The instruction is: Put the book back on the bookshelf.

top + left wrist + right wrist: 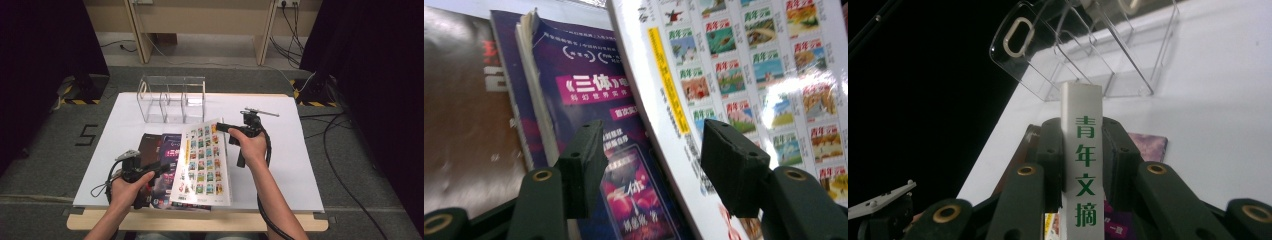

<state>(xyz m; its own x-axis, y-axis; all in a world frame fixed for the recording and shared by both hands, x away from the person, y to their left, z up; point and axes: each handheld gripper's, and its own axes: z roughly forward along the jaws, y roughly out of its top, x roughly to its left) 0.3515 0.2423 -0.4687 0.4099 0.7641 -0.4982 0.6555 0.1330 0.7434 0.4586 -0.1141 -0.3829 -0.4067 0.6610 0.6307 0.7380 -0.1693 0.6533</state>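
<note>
Gripping the white magazine (202, 162) by its far spine, right gripper (223, 127) tilts it up over the purple book (167, 150). Left gripper (162, 167), jaws apart, straddles its near-left edge without pressing.

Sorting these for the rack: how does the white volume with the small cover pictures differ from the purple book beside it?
The white volume is tilted up off the table, its spine clamped in the right hand-held gripper; the purple book lies flat, ungripped. The white volume's cover is a grid of small pictures; the purple book's is dark with pink lettering. Both carry Chinese titles and sit in front of the clear rack.
</note>
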